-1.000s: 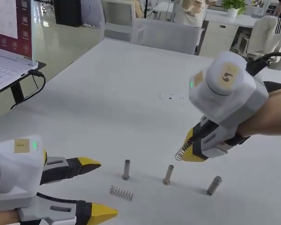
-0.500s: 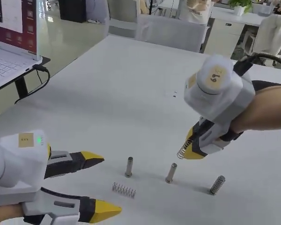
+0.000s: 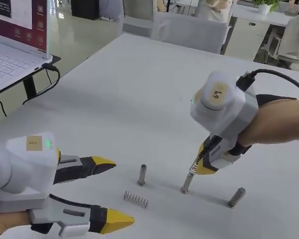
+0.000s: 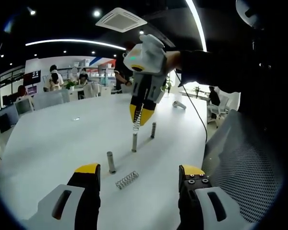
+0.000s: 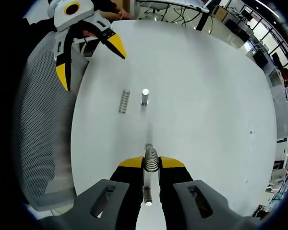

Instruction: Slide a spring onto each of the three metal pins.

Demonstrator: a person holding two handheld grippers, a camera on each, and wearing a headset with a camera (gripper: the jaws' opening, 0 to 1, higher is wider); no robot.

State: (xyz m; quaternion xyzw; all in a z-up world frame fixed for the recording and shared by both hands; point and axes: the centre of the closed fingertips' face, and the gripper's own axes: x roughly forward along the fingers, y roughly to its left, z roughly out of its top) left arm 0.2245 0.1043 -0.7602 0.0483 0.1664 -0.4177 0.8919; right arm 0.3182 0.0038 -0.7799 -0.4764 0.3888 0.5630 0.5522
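Note:
My right gripper (image 3: 205,168) is shut on a spring (image 3: 196,163) whose lower end meets the top of the middle pin (image 3: 186,185). The right gripper view has that spring (image 5: 151,160) upright between its jaws. The left pin (image 3: 142,175) stands bare. A spring sits around the right pin (image 3: 236,197). One loose spring (image 3: 135,199) lies flat in front of the left pin. My left gripper (image 3: 120,191) hovers open at the near left, and the loose spring (image 4: 126,179) and the bare pin (image 4: 111,162) lie ahead of its jaws.
The white table (image 3: 129,94) stretches far back. A laptop (image 3: 12,45) sits on a side stand at the left with a cable hanging. Chairs and cabinets stand beyond the far edge. A mesh chair (image 5: 41,143) is close to the near table edge.
My right gripper has come down and slightly left with the spring, bringing its lower end onto the middle pin's top. The left gripper has stayed open, hardly moving.

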